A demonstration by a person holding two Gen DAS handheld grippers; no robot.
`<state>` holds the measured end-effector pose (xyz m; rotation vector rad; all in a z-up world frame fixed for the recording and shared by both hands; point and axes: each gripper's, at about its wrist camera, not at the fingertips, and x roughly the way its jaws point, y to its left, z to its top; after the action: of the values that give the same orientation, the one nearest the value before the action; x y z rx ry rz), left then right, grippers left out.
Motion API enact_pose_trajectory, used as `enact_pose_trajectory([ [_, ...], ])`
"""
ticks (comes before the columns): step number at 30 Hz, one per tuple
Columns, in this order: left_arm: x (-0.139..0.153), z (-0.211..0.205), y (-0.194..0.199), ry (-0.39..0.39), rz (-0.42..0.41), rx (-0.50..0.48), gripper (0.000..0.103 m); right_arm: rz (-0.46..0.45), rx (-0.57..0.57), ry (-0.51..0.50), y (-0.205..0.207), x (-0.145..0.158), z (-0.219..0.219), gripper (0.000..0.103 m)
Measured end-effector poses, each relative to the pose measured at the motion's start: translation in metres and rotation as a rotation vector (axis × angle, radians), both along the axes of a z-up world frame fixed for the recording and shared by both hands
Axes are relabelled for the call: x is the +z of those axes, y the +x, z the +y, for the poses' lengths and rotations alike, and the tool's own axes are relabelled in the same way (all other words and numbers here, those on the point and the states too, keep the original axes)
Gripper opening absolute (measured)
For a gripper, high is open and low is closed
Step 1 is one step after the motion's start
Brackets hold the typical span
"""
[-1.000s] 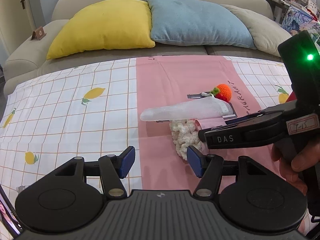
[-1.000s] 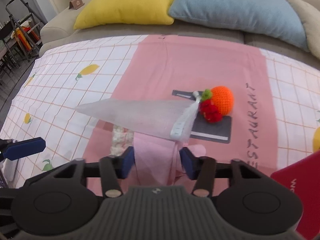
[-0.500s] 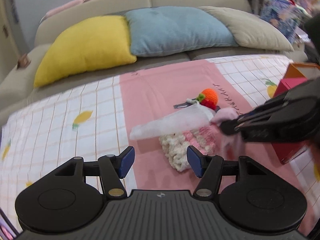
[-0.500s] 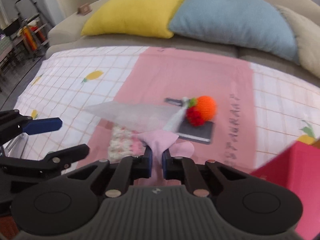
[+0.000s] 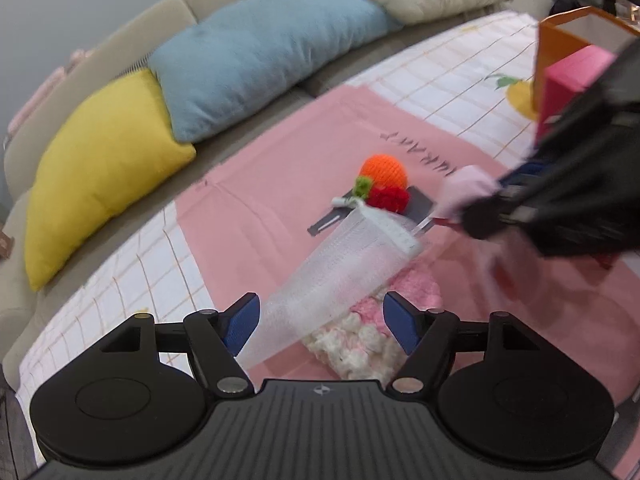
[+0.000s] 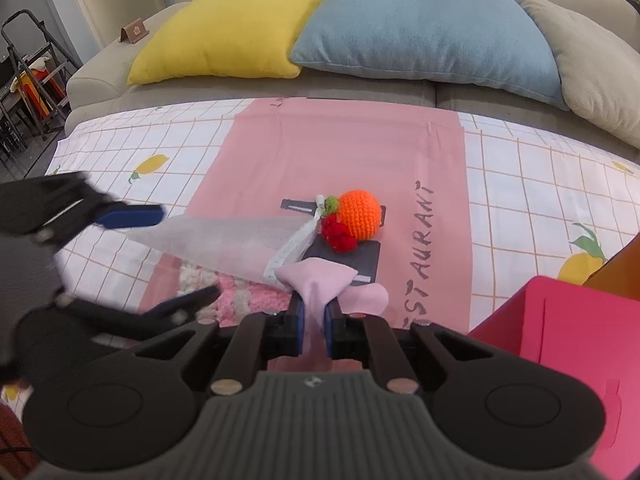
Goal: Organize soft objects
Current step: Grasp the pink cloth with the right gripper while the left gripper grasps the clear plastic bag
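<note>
In the right wrist view the right gripper (image 6: 313,322) has its two blue-padded fingers (image 6: 299,326) almost closed, and a soft pale pink cloth (image 6: 320,280) is pinched between them. The cloth spreads out above the fingertips toward 12 o'clock, and another fold of it (image 6: 366,298) lies at 2 o'clock from the tips, on the pink table runner with dark letters (image 6: 344,152).

Just beyond the pink cloth, at 11 o'clock, lies a white translucent mesh pouch (image 6: 224,244) with a drawstring, in a long cone shape. Under it rests a fluffy pink and white knitted piece (image 6: 240,296). At 12 o'clock from the right gripper a crocheted orange ball with a green leaf and red berries (image 6: 358,218) sits on a flat dark grey rectangular card (image 6: 360,258).

In the left wrist view the left gripper (image 5: 320,320) is wide open and grips nothing. The narrow end of the mesh pouch (image 5: 340,272) reaches between its blue fingertips (image 5: 240,322), and the knitted piece (image 5: 360,336) lies between them too, toward the right one; whether a pad touches either is not possible to tell. The right gripper appears blurred at 2 o'clock, with the pink cloth (image 5: 466,190) at its tip.

At 3 o'clock in the right wrist view stands a bright pink box (image 6: 580,344). The yellow pillow (image 6: 228,32) and the blue pillow (image 6: 420,28) lean on the beige sofa (image 6: 100,80) at 12 o'clock, behind the white checked tablecloth with lemon prints (image 6: 120,152).
</note>
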<state>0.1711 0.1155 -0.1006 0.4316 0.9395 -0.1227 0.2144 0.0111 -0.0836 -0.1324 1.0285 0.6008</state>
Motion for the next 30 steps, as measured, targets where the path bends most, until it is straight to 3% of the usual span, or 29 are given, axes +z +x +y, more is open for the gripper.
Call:
enact_pose_trajectory([
  [3,-0.006,0.008,0.013,-0.064,0.049,0.044,0.073,-0.004,0.008,-0.006,-0.004,0.001,-0.002,0.008],
  [6,-0.007,0.021,0.021,-0.170,0.092,0.115,0.056,0.006,0.013,-0.005,-0.006,-0.001,-0.005,0.008],
  [8,-0.007,0.025,0.022,-0.209,0.102,0.132,0.027,0.008,0.012,-0.011,-0.007,-0.002,-0.006,0.008],
  [10,-0.005,0.024,0.022,-0.215,0.105,0.139,0.009,0.010,0.009,-0.015,-0.009,-0.003,-0.007,0.008],
  [12,-0.002,0.023,0.019,-0.227,0.101,0.157,0.003,0.013,0.008,-0.016,-0.010,-0.003,-0.008,0.008],
  [16,0.011,0.025,0.012,-0.259,0.064,0.215,0.000,0.004,0.008,-0.008,-0.015,0.002,-0.011,0.008],
  [30,0.079,0.007,-0.055,-0.395,-0.050,0.268,0.000,-0.054,0.009,0.115,-0.049,0.048,-0.045,0.008],
])
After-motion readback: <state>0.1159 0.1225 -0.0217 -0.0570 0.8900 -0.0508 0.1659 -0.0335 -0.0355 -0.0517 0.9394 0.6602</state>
